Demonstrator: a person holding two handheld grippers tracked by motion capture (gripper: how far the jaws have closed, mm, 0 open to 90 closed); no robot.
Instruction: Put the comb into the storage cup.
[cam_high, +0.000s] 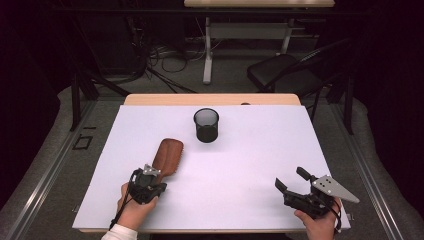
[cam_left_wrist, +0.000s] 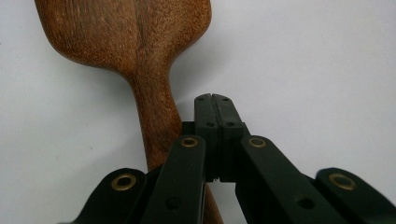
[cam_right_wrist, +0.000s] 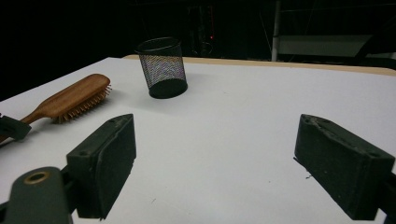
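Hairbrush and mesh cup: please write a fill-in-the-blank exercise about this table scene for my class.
1. The wooden hairbrush lies with its bristles facing ____.
2. The left claw is shut, and the brush handle lies ____ its jaws, not between them.
3. The right claw holds nothing; its jaws stand ____.
4. The black mesh cup stands ____ on the white table.

Missing words: down; beside; open; upright

One camera sits high up on the person's side and looks forward and down at the whole white table (cam_high: 250, 150). The left gripper (cam_high: 150, 186) shows low on the left there, the right gripper (cam_high: 292, 184) low on the right.

A second camera rides on the left gripper (cam_left_wrist: 215, 100) and looks very close at the wooden brush (cam_left_wrist: 140, 51) just beside its jaws.

A third camera rides on the right gripper (cam_right_wrist: 215, 158), low, looking across the table. It shares the brush (cam_right_wrist: 70, 100) and the mesh cup (cam_right_wrist: 162, 67) with the high view.
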